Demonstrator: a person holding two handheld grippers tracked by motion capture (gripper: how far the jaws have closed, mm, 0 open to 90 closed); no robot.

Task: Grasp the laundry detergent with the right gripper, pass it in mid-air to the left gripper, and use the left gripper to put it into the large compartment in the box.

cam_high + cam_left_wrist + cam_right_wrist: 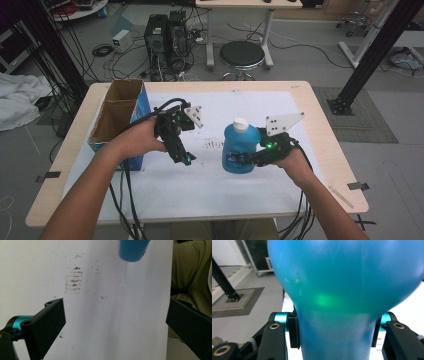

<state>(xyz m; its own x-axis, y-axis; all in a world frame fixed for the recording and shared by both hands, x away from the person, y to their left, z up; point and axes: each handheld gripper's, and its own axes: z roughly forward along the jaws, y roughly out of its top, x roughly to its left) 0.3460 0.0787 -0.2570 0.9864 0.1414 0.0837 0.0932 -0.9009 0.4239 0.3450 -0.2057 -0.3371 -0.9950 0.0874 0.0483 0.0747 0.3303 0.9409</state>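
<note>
A blue bottle (240, 147) with a white cap (240, 124) stands upright near the middle of the white sheet (210, 190). My right gripper (246, 159) comes in from the right and is shut on the bottle's lower body. In the right gripper view the bottle (344, 285) sits between the two jaws of my right gripper (334, 332), which press on its sides. My left gripper (184, 159) hovers left of the bottle, pointing down at the sheet. In its own view my left gripper (115, 322) is open, its jaws wide with only paper between them. The bottle's base (132, 250) shows at the top.
An open cardboard box with blue sides (141, 102) stands at the table's left, just behind my left hand. Brown smudges (214, 144) mark the sheet between the grippers. Beyond the table's far edge stand a black stool (242, 54) and computer towers (162, 32).
</note>
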